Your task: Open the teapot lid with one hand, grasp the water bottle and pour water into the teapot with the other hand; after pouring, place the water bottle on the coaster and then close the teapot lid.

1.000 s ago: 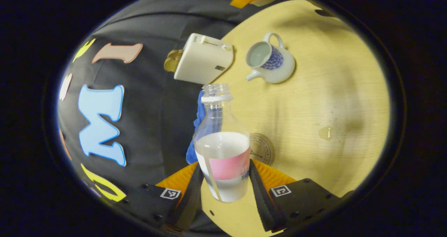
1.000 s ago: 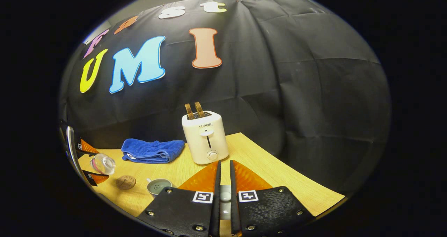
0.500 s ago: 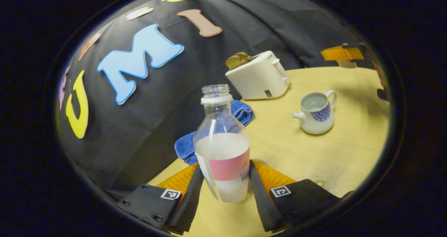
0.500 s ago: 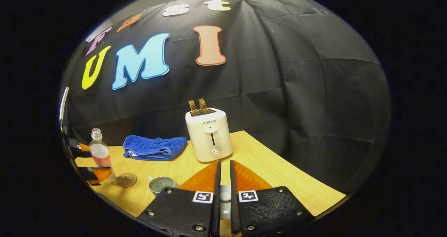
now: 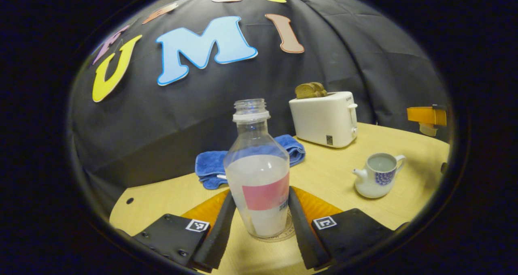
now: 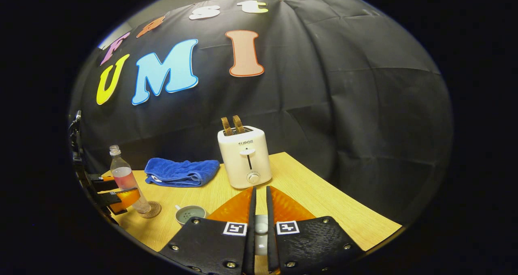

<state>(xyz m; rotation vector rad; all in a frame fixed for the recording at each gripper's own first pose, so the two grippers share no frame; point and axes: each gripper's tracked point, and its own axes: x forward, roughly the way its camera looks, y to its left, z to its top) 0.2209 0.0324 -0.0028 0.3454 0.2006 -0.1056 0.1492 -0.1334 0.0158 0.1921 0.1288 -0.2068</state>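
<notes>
Clear plastic, uncapped and partly filled, the water bottle [image 5: 257,173] stood upright on the round coaster [image 5: 279,234] near the table's [image 5: 348,178] front-left edge, with the left gripper [image 5: 259,226] clasping its labelled lower half, both fingers pressed to its sides. The left gripper view gave the coaster's rim under the bottle base and, to the right, the whole blue-patterned teapot [image 5: 377,175], lidless, its mouth showing water. Behind lay a folded blue towel [image 5: 247,157] and a white toaster [image 5: 325,117] holding toast, toward the back edge. The right gripper view showed the bottle [image 6: 126,182] and left gripper [image 6: 115,190] from the side at far left, then just the teapot's open rim [image 6: 188,214]. The right gripper [image 6: 259,226] was clenched on the pale teapot lid [image 6: 261,230], glimpsed between its fingers.
</notes>
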